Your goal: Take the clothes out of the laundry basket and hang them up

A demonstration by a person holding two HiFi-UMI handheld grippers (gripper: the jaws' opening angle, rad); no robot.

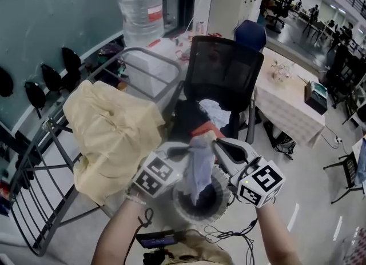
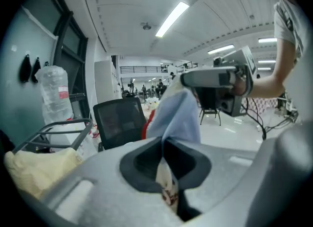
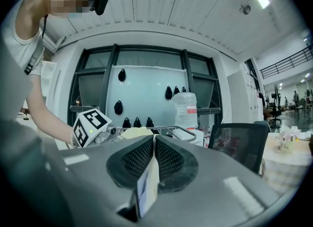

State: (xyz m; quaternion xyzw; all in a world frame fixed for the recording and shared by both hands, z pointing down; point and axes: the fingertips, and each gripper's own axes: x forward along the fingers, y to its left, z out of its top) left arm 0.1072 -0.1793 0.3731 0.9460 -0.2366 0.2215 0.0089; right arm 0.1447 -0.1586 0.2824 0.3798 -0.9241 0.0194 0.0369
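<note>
I am holding up a light blue cloth (image 1: pixel 197 173) with both tools. My left tool (image 1: pixel 184 152) is squeezing tight shut on one top edge of it. My right tool (image 1: pixel 220 144) is squeezing tight shut on the other top edge. The cloth is hanging down between them, right over the round laundry basket (image 1: pixel 182 208). A yellow cloth (image 1: pixel 111 132) is lying over the metal rack (image 1: pixel 50 125) on my left. A black chair (image 1: pixel 223 72) is standing behind the basket, with more clothes on its seat.
</note>
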